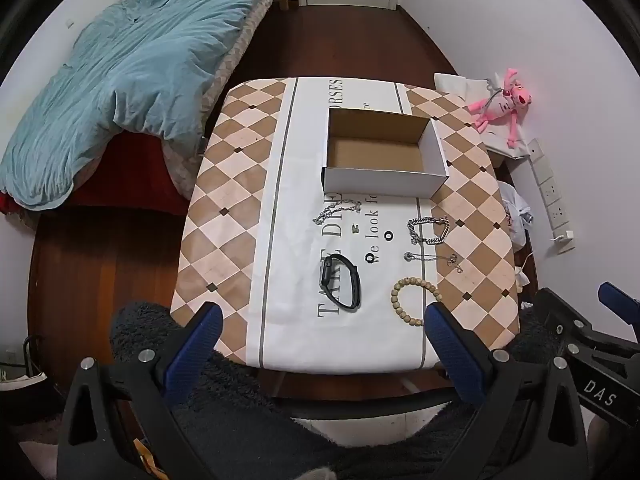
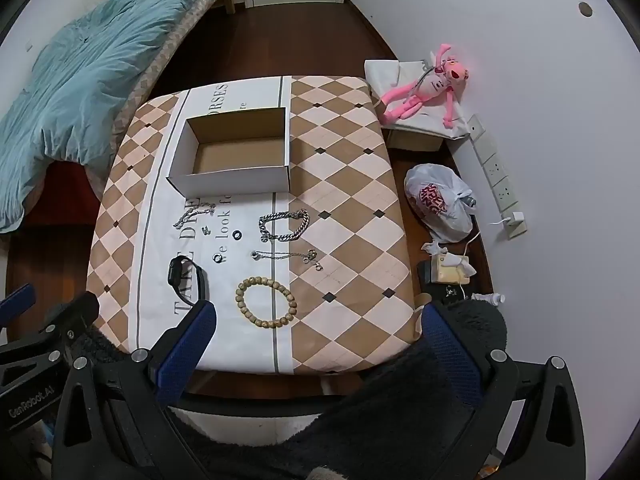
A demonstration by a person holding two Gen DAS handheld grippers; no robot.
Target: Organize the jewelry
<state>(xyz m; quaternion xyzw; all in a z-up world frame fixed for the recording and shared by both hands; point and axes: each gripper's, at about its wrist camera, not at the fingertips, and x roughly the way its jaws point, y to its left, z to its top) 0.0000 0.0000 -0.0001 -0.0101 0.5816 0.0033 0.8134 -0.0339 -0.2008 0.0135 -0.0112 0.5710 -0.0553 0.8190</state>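
I hold both the left gripper (image 1: pixel 322 322) and the right gripper (image 2: pixel 316 320) spread wide, gripping nothing. Ahead of them lie the beaded bracelet (image 2: pixel 266 301), smartwatch (image 1: pixel 341 283), chains, and beyond, the open cardboard box (image 1: pixel 382 152).

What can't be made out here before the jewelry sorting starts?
- Tablecloth lettering: partly covered by the cardboard box in both views.
- Small dark rings: too small to tell material, both views.
- Thin chain ends: pendant detail too small.
- Table's near edge: hidden behind the open left tongs and open right tongs.
- White plastic bag contents: hidden by the bag, right wrist view.
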